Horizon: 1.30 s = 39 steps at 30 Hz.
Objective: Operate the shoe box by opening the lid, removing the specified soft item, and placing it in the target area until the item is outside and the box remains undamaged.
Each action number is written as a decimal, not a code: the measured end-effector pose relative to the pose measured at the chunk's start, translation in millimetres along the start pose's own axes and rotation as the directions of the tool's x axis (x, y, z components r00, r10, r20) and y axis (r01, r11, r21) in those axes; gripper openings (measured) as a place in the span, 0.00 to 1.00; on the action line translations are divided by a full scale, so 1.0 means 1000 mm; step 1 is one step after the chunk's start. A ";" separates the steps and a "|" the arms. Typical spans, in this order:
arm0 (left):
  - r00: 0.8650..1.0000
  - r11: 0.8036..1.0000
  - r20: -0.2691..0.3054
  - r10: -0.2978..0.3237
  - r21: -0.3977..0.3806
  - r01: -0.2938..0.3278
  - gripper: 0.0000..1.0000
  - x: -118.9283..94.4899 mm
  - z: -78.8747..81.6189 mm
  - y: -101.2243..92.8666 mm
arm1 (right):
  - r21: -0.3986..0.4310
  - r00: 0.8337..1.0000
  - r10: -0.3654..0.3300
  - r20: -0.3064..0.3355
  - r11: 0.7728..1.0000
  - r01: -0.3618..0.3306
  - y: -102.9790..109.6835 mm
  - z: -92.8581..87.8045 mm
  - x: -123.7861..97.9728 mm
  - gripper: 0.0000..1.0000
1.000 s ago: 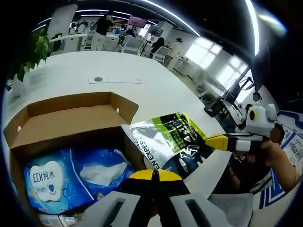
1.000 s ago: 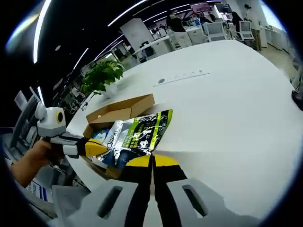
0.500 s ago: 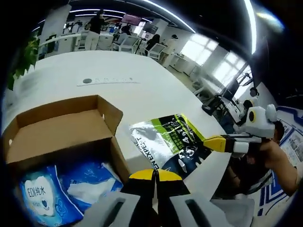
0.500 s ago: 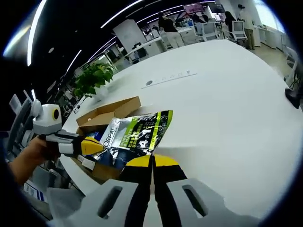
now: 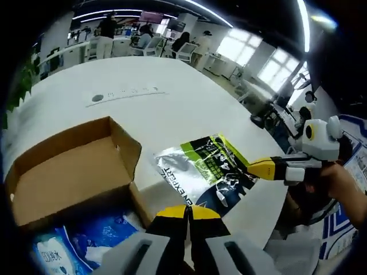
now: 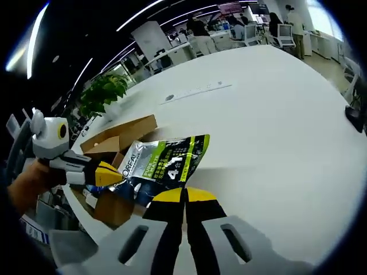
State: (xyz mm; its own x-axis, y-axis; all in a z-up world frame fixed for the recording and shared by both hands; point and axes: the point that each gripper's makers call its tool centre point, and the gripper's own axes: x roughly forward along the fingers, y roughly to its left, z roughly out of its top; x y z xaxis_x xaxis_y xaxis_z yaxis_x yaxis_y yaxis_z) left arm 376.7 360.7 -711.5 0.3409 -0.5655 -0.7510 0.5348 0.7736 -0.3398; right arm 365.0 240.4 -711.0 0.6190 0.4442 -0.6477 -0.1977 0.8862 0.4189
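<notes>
The open cardboard shoe box (image 5: pixel 69 172) lies at the left of the left gripper view, with a blue wipes pack (image 5: pixel 74 252) inside it. A silver, green and black soft pouch (image 5: pixel 200 172) hangs just right of the box over the white table (image 5: pixel 172 109). My right gripper (image 5: pixel 252 167) reaches in from the right and is shut on the pouch's corner. My left gripper (image 5: pixel 186 213) is shut on nothing, near the box's front. In the right gripper view the pouch (image 6: pixel 166 163) hangs from my right gripper (image 6: pixel 184 197), with the box (image 6: pixel 120 134) behind it and my left gripper (image 6: pixel 114 175) beside it.
A long white tabletop (image 6: pixel 275 114) stretches beyond the box, with a flat strip (image 5: pixel 123 91) set in its middle. A dark object (image 5: pixel 261 121) lies near the table's right edge. A potted plant (image 6: pixel 103 91) stands beyond the box. People and desks fill the far background.
The pouch has come further away from the box, still in my right gripper, and now hangs beside it over the table. My left gripper has drifted right, so less of the box interior shows.
</notes>
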 end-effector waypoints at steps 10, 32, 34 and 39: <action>0.995 0.984 -0.088 0.048 0.175 -0.032 0.00 0.019 0.006 0.003 | -0.010 0.999 -0.023 -0.023 1.000 0.023 -0.014 0.003 0.017 0.00; 0.963 0.939 -0.244 0.113 0.342 -0.023 0.01 0.050 -0.008 0.007 | -0.039 0.992 -0.071 -0.100 0.997 0.068 -0.039 -0.015 0.046 0.00; 0.957 0.932 -0.264 0.120 0.361 -0.018 0.01 0.053 -0.013 0.006 | -0.034 0.992 -0.073 -0.106 0.997 0.070 -0.042 -0.019 0.047 0.00; 0.947 0.919 -0.291 0.136 0.395 -0.010 0.02 0.059 -0.021 0.005 | -0.034 0.991 -0.082 -0.105 0.996 0.079 -0.045 -0.021 0.049 0.00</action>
State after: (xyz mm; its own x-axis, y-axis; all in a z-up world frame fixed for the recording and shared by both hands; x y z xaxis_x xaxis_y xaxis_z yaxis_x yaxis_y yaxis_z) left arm 383.7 337.0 -769.4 0.1700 -0.3473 -0.9222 0.7931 0.6037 -0.0811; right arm 388.2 224.7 -775.4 0.5498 0.3810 -0.7434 -0.1736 0.9226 0.3444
